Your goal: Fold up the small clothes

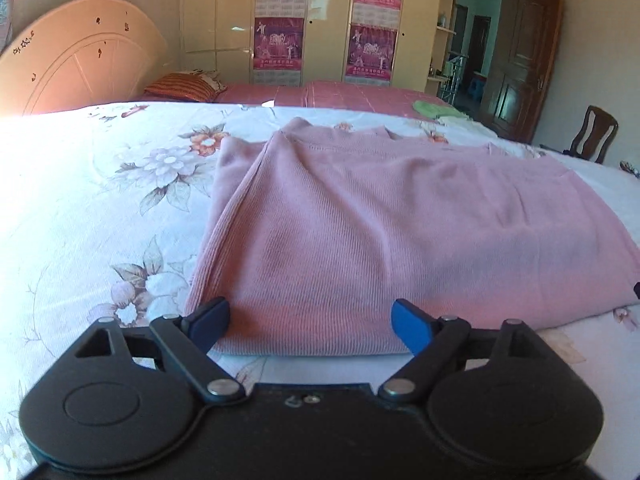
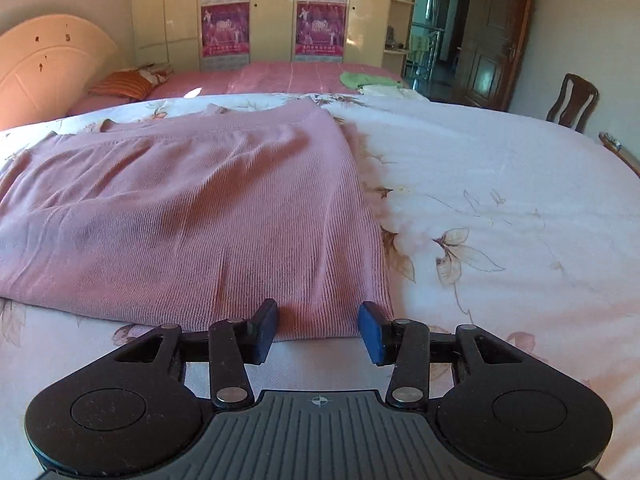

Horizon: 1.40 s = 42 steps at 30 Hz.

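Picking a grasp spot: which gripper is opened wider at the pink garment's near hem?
The left gripper; its fingers stand farther apart than the right gripper at the pink garment.

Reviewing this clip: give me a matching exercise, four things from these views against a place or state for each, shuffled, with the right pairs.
Things:
1. pink sweater
2. left gripper
3. green cloth
4. striped pillow

Places or states:
A. on the far pink bed, near the doorway side
B. lying partly folded on the floral sheet
C. beside the cream headboard
D. open at the sweater's near hem

Pairs: 1-B, 2-D, 3-A, 4-C
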Motion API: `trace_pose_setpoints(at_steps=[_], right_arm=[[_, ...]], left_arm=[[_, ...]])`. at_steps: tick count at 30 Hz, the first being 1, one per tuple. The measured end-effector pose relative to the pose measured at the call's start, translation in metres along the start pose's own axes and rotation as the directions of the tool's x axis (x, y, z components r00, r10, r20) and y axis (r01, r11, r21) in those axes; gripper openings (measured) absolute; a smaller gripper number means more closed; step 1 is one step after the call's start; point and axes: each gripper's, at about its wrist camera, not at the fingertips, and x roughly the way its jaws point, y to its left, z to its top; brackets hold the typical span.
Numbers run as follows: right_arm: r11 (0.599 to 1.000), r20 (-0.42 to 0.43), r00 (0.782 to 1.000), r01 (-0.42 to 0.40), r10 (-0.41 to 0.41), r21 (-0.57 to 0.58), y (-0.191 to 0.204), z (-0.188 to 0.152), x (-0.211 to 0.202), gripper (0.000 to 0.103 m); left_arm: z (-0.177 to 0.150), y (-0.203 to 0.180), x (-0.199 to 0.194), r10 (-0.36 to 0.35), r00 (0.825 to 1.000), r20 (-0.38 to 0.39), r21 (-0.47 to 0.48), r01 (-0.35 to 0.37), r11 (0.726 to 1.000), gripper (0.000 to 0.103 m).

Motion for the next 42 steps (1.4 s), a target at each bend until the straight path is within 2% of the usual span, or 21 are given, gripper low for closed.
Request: trace_pose_setpoints(at_steps=[1, 3, 5, 6, 14, 28, 31, 33, 34, 35, 37, 38, 39, 40, 42], right_arm=[[1.000, 0.033, 0.999, -0.008, 0.008, 0.014, 0.000, 0.001, -0.007, 0.044], [1.000, 0.067, 0.998, -0.015, 0.014, 0.008, 0.003, 0.003, -0.011, 0.044], [1.000, -0.004, 1.000, -0.003, 0.002, -0.009, 0.003, -0.002, 0.002, 0.044], [1.000, -0.009, 1.000, -0.005, 0.005, -0.018, 0.003, -0.005, 0.008, 0.044], [1.000, 0.004, 1.000, -0.015, 0.015, 0.015, -0.003, -0.010, 0.006, 0.044], [1.000, -0.002, 1.000, -0.019, 0.019, 0.004, -0.003, -0.005, 0.007, 0.044], [1.000, -0.019, 1.000, -0.013, 0.014, 0.019, -0.004, 0.001, 0.002, 0.044], [0.998, 0.048, 0.998, -0.046, 0.044, 0.048, -0.009, 0.002, -0.020, 0.044], [0.996, 0.080, 0.995, -0.068, 0.063, 0.056, -0.011, 0.001, -0.031, 0.044], [0.994, 0.096, 0.992, -0.088, 0.082, 0.064, -0.012, 0.000, -0.040, 0.044], [0.989, 0.120, 0.985, -0.131, 0.122, 0.069, -0.011, -0.003, -0.052, 0.044], [0.985, 0.130, 0.981, -0.155, 0.146, 0.068, -0.008, -0.003, -0.056, 0.037], [0.980, 0.138, 0.975, -0.184, 0.174, 0.068, -0.004, -0.002, -0.058, 0.016], [0.976, 0.141, 0.971, -0.204, 0.192, 0.074, 0.000, 0.000, -0.060, 0.001], [0.973, 0.164, 0.965, -0.220, 0.207, 0.068, 0.012, 0.005, -0.063, 0.000]], left_arm=[[0.000, 0.000, 0.000, 0.004, 1.000, 0.010, 0.003, -0.004, 1.000, 0.087], [-0.003, 0.002, 0.009, 0.024, 0.999, -0.036, -0.001, -0.024, 1.000, 0.087], [-0.007, -0.002, 0.011, 0.030, 0.999, -0.032, 0.039, -0.029, 0.999, 0.090], [-0.008, -0.005, 0.012, 0.040, 0.999, -0.035, 0.055, -0.038, 0.998, 0.090], [-0.007, -0.005, 0.014, 0.049, 0.998, -0.043, 0.057, -0.046, 0.997, 0.092], [-0.003, -0.001, 0.012, 0.034, 0.997, -0.073, 0.056, -0.030, 0.998, 0.093], [-0.002, 0.002, 0.004, 0.042, 0.994, -0.100, 0.030, -0.039, 0.999, 0.093], [-0.004, 0.008, -0.011, 0.060, 0.992, -0.107, -0.025, -0.063, 0.998, 0.090], [-0.008, 0.017, -0.022, 0.018, 0.995, -0.096, -0.101, -0.028, 0.995, 0.084], [-0.012, 0.025, -0.027, -0.030, 0.995, -0.096, -0.178, 0.013, 0.984, 0.079], [-0.025, 0.041, -0.031, -0.129, 0.988, -0.081, -0.356, 0.092, 0.930, 0.077], [-0.031, 0.046, -0.030, -0.149, 0.987, -0.053, -0.419, 0.113, 0.901, 0.077], [-0.036, 0.049, -0.030, -0.154, 0.988, -0.019, -0.468, 0.128, 0.874, 0.077], [-0.038, 0.053, -0.028, -0.163, 0.987, 0.010, -0.515, 0.145, 0.845, 0.076], [-0.042, 0.059, -0.025, -0.177, 0.983, 0.050, -0.598, 0.171, 0.783, 0.076]])
